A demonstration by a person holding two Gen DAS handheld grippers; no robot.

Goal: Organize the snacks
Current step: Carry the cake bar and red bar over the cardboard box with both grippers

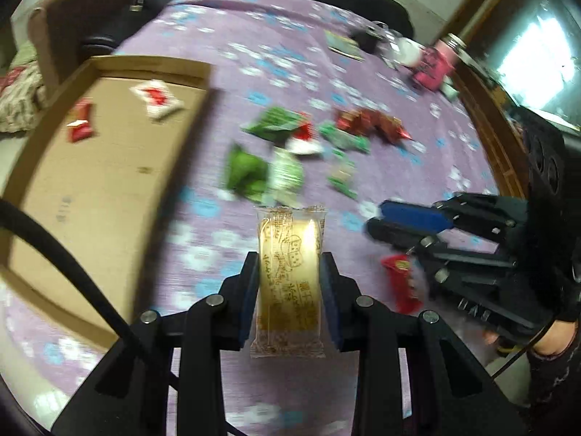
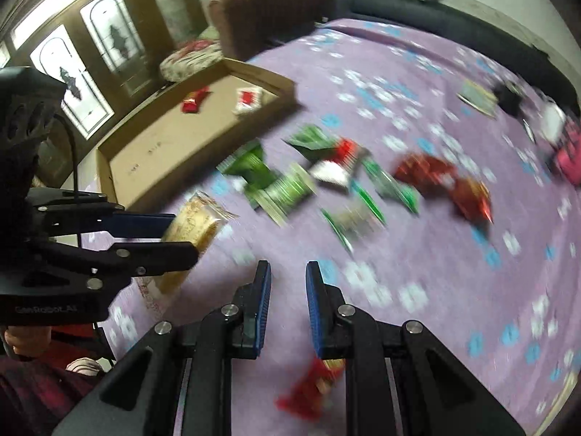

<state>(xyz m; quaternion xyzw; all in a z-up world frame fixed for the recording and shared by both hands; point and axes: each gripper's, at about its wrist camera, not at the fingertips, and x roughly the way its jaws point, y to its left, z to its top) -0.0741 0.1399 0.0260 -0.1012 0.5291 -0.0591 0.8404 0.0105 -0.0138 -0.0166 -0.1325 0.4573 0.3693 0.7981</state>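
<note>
Snacks: we see a loose pile of green packets (image 1: 250, 172) and red packets (image 1: 370, 123) lying on the purple flowered cloth (image 1: 218, 254), just beside the cardboard box (image 1: 109, 181).
Box contents: we count two red-and-white packets (image 1: 156, 98) on the box floor, which we judge to be the sorting destination.
Held item: we have a yellow wrapped cake (image 1: 288, 276) standing upright between the pads of the left gripper (image 1: 289, 283).
Left gripper state: we see both blue pads pressed against the long sides of the cake, so it is clamped on the wrapper.
Reason for grip: we judge the mid-body hold keeps the soft wrapper from swinging and leaves its sealed ends free.
Left gripper pose: we see it raised above the cloth, fingers pointing forward toward the pile, with the box to its left.
Right gripper state: we see the pads of the right gripper (image 2: 288, 290) standing apart with nothing between them.
Right gripper pose: we see it low over the cloth, angled toward the pile, to the right of the left gripper.
Nearby item: we note a red packet (image 2: 312, 388) lying below the right gripper's fingers; contact cannot be determined.
Image quality: we note motion blur over the pile, so packet print is unreadable.
Step in hand: we judge the cake is bound for the box.
</note>
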